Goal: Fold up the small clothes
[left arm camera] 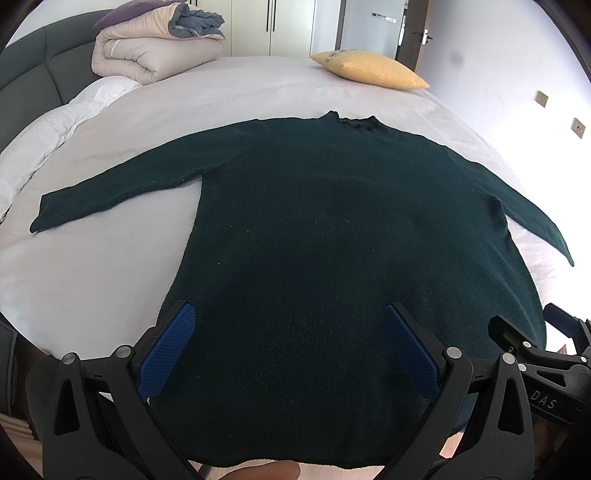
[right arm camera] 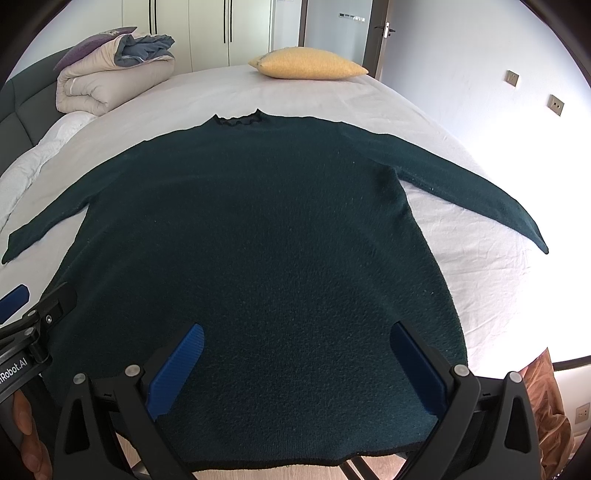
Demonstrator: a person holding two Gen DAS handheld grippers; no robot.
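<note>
A dark green knit sweater [left arm camera: 332,229] lies flat on the white bed [left arm camera: 229,88], collar at the far side, both sleeves spread out to the sides. It also shows in the right wrist view [right arm camera: 258,229]. My left gripper [left arm camera: 290,317] is open, its blue pads above the sweater's lower left part near the hem. My right gripper [right arm camera: 297,338] is open, its blue pads above the lower right part. Neither holds any cloth. The right gripper shows at the right edge of the left wrist view [left arm camera: 543,350]; the left gripper shows at the left edge of the right wrist view [right arm camera: 33,314].
A folded beige duvet [left arm camera: 147,51] with a purple pillow lies at the far left by the dark headboard [left arm camera: 33,74]. A yellow pillow [left arm camera: 369,70] lies at the far edge. Wardrobe doors [right arm camera: 207,33] and a door stand behind. The near bed edge hangs over wooden floor [right arm camera: 258,474].
</note>
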